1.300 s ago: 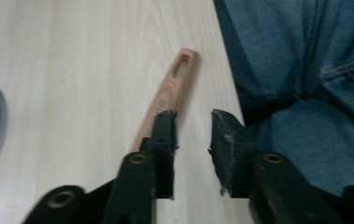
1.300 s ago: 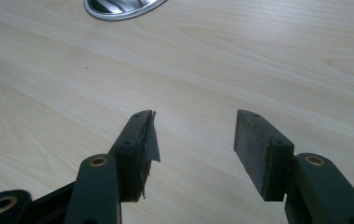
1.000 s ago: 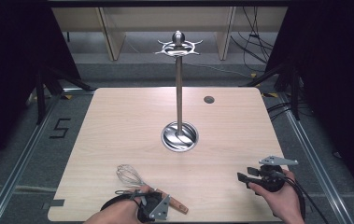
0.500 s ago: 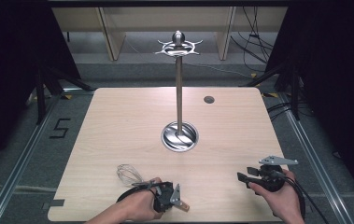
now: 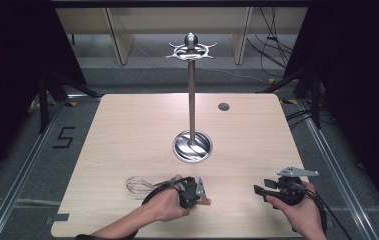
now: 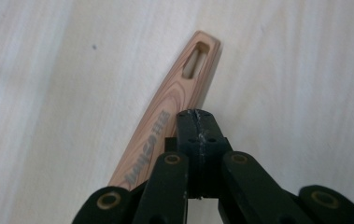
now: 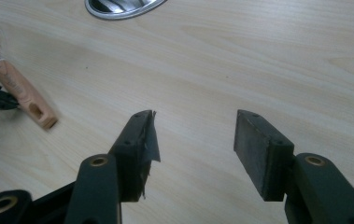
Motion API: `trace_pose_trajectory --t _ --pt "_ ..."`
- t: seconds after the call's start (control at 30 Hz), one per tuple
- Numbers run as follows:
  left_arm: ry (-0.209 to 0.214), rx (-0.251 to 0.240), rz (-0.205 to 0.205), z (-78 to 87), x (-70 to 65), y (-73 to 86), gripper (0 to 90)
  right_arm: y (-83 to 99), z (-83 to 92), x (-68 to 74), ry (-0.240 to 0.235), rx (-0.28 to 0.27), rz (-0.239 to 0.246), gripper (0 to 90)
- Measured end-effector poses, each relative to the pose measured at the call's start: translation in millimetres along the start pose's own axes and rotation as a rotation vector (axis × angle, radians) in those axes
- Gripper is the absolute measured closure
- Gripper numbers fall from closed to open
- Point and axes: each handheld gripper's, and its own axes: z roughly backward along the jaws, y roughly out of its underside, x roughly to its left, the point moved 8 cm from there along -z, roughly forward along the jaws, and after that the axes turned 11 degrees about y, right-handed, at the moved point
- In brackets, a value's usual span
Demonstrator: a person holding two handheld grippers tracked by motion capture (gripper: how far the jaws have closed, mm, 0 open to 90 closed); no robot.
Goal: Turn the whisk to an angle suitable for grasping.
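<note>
We saw whisk [image 5: 142,184] flat on desk [image 5: 127,130], wooden handle [image 6: 174,112] just beside left gripper [image 6: 198,122], fingers pressed together, empty, likely lining up for grasp. Right gripper [image 7: 194,133] well apart, fingers spread, idle. Since earlier frame, left gripper swung over handle; stand [image 5: 192,146] unchanged.

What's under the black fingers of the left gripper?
Under the left gripper, its fingers pressed together, lies the whisk's wooden handle on the table. The fingers cover part of the handle's edge.

Whisk [image 5: 139,184] handle partly under left hand [image 5: 169,204]
</note>
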Motion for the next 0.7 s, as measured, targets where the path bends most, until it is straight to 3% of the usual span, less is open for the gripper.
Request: trace_pose_trajectory --t 0.07,0.1,0.13,0.23,0.3,0.4,0.43,0.5,0.57,0.6,0.63,0.67,0.7 --pt "0.0 -0.014 0.024 -1.6 4.1 -6.3 89.4 0.2 0.1 0.2 0.0 0.002 -0.003 48.2" --pt "-0.006 0.014 -0.006 0.8 9.2 -7.6 89.4 0.8 0.3 0.4 -0.001 0.008 -0.007 48.2" --pt "-0.008 0.012 -0.01 1.1 11.8 -9.9 89.3 0.7 -0.2 0.4 -0.007 0.005 -0.009 48.2" --pt "-0.017 -0.001 -0.018 5.1 14.2 -12.7 89.2 0.9 0.5 -0.5 0.0 0.003 -0.006 48.2" --pt "-0.025 -0.036 -0.02 10.3 12.2 -12.6 88.4 1.2 0.5 -0.9 -0.009 0.001 -0.012 48.2" --pt "-0.03 -0.048 -0.045 24.2 11.0 -6.1 79.5 2.2 1.1 -3.4 0.006 0.004 -0.026 48.1" --pt "-0.039 -0.044 -0.061 29.9 12.4 -3.1 71.5 2.5 0.7 -5.6 0.006 0.003 -0.032 48.1" --pt "-0.053 -0.062 -0.04 37.5 15.6 2.4 68.3 2.5 0.8 -6.3 0.003 0.002 -0.034 48.1" --pt "-0.059 -0.039 -0.032 43.5 21.7 8.8 61.4 3.6 1.6 -5.0 -0.006 0.01 -0.06 48.1" --pt "-0.075 0.011 -0.016 46.4 29.8 15.8 48.8 4.1 2.1 -7.2 0.006 0.011 -0.062 48.1" --pt "-0.075 0.011 -0.016 46.4 29.8 15.8 46.2 3.1 1.7 -7.1 0.004 0.005 -0.07 48.1" --pt "-0.09 0.033 -0.019 47.0 33.9 19.2 46.2 3.1 1.7 -7.1 0.004 0.005 -0.07 48.1" --pt "-0.082 0.086 -0.051 50.9 39.6 24.7 41.4 0.2 1.3 -10.7 0.013 -0.008 -0.034 48.1"
